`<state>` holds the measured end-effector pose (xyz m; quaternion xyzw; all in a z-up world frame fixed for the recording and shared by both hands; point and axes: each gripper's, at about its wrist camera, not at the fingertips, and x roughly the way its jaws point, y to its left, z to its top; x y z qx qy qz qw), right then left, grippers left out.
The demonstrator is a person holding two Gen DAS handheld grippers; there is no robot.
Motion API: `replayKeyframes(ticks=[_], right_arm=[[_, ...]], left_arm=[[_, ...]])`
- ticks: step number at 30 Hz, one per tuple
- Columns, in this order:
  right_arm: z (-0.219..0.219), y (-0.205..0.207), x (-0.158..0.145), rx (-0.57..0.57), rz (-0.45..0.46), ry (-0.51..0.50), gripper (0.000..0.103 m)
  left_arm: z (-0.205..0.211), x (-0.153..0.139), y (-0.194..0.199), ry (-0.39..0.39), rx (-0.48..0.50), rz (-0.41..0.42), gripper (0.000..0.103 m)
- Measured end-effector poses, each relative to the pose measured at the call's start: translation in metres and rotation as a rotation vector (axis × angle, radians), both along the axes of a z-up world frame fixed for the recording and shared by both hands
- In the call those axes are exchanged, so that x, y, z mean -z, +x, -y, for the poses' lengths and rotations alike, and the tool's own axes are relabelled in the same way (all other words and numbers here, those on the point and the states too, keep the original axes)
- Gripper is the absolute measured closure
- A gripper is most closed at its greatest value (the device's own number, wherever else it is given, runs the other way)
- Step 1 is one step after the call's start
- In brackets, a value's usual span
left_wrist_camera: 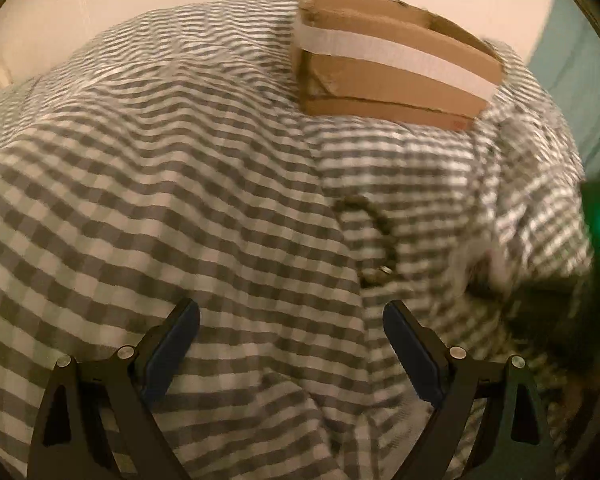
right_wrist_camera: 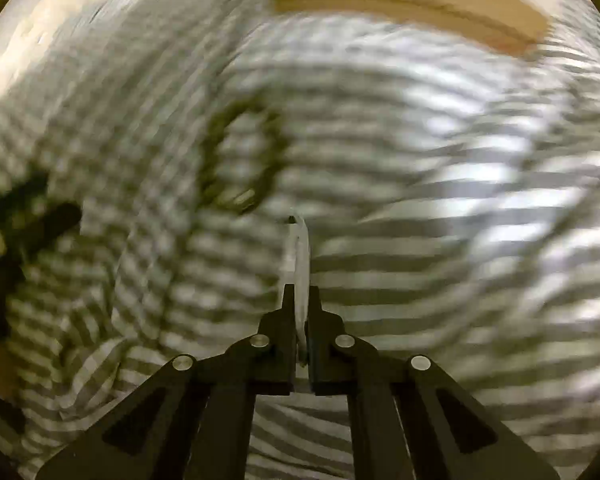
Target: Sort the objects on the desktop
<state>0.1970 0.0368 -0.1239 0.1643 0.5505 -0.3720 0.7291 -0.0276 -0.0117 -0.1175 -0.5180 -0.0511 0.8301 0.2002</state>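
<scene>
right gripper [right_wrist_camera: 299,292] clamped on thin white strip [right_wrist_camera: 299,256], lifted for sorting | left gripper [left_wrist_camera: 292,320] open, empty | bracelet [left_wrist_camera: 374,236] at 1 o'clock | box [left_wrist_camera: 388,64] likely destination

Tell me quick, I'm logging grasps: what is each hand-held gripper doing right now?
Left hand-held gripper: open, holding nothing, above the checked cloth.
Right hand-held gripper: closed on a thin white object; too blurred to identify.

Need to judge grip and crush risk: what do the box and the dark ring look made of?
Box: brown corrugated cardboard, matte, creased edges, white tape strip. Dark ring: seemingly beads or braided cord, given its bumpy outline, with one small shiny metal-looking piece; blur leaves this open.
</scene>
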Motion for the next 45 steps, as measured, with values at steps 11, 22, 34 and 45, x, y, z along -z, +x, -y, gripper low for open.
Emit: replayKeyframes(ticks=[11,22,34,45], right_arm=[[0.018,-0.039,-0.061,0.097,0.225,-0.039,0.099],[0.02,-0.05,-0.074,0.066,0.247,-0.003,0.099],[0.017,-0.055,-0.091,0.025,0.279,-0.033,0.099],[0.013,-0.052,-0.097,-0.027,0.29,-0.031,0.099]], left_arm=[[-0.082,0.021,0.045,-0.068,0.397,0.028,0.043],[-0.106,0.043,0.058,-0.13,0.52,0.113,0.076],[-0.035,-0.01,0.013,0.167,0.249,0.045,0.099],[-0.012,-0.021,-0.017,0.214,0.173,0.041,0.1]])
